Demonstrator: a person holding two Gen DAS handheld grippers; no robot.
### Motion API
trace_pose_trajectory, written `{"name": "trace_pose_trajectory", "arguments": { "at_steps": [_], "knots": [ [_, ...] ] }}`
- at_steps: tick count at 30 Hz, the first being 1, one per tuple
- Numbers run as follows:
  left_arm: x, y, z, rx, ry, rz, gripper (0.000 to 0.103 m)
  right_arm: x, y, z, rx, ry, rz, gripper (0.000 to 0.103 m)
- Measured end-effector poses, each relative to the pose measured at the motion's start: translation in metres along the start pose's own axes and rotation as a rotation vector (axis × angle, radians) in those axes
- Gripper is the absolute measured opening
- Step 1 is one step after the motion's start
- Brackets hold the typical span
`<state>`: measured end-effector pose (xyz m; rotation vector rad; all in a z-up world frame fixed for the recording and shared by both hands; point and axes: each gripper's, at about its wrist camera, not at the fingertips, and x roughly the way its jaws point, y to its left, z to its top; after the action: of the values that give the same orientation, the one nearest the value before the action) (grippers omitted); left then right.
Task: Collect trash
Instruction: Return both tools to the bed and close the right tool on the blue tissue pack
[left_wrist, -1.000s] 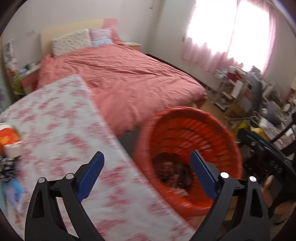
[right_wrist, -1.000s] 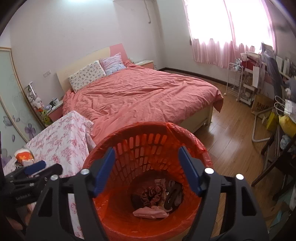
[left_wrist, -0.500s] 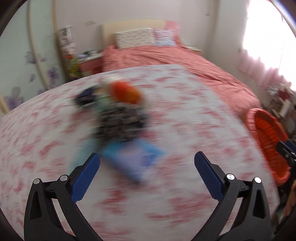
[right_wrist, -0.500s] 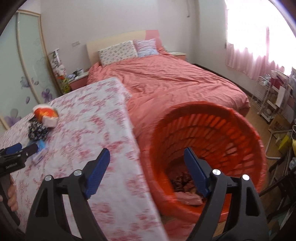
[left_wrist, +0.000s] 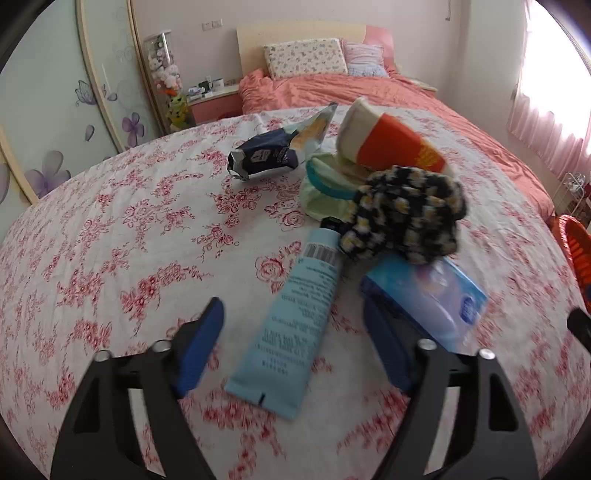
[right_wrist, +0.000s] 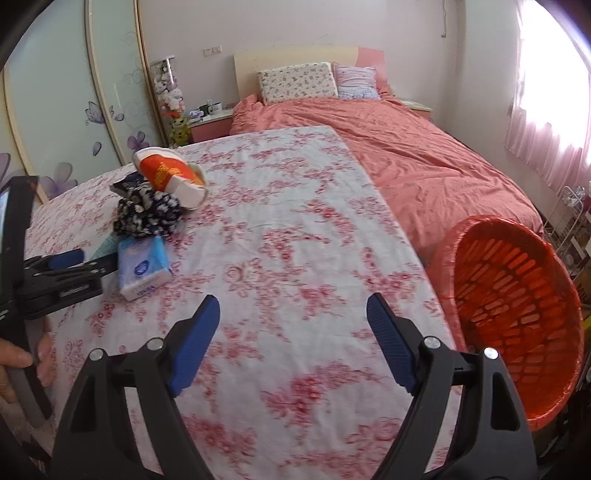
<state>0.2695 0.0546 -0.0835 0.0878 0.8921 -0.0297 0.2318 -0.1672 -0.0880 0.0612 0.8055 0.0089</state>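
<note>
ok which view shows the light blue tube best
The left wrist view: the light blue tube lies whole between the open left gripper fingers, barcode visible. In the right wrist view only a sliver shows, hidden behind the tissue pack and the left gripper.

Partly buried under the black crocheted cloth with pale flowers (left_wrist: 406, 218): the cap end of the pale blue squeeze tube (left_wrist: 295, 325), the far edge of the blue plastic tissue pack (left_wrist: 428, 295) and most of the light green fabric piece with teal trim (left_wrist: 325, 192). Small print on that tube too fine to read. Cut by the right edge of the left wrist view: the orange slatted plastic basket (left_wrist: 576, 251), only a sliver showing. From the right wrist view, basket (right_wrist: 517, 317) bottom out of sight, contents unknowable. Floral cloth on the desk (right_wrist: 295, 258) smeared near the lower edge.
</note>
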Motion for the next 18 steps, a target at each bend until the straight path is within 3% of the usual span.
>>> {"name": "trace_pose_trajectory", "arguments": {
  "at_steps": [4, 9, 11, 14, 18],
  "knots": [
    [0.003, 0.017, 0.001, -0.064, 0.003, -0.007, 0.053, 0.008, 0.019, 0.004, -0.005, 0.019, 0.044, 0.08],
    [-0.001, 0.046, -0.007, -0.1, 0.009, 0.034, 0.051, 0.023, 0.055, 0.011, -0.035, 0.046, 0.12, 0.08],
    [-0.004, 0.057, -0.01, -0.12, 0.009, 0.043, 0.052, 0.031, 0.075, 0.015, -0.062, 0.052, 0.142, 0.08],
    [-0.005, 0.071, -0.015, -0.15, 0.006, 0.053, 0.068, 0.041, 0.096, 0.02, -0.09, 0.062, 0.152, 0.08],
    [-0.006, 0.075, -0.016, -0.161, 0.008, 0.041, 0.073, 0.059, 0.118, 0.026, -0.11, 0.096, 0.146, 0.08]
  ]
}}
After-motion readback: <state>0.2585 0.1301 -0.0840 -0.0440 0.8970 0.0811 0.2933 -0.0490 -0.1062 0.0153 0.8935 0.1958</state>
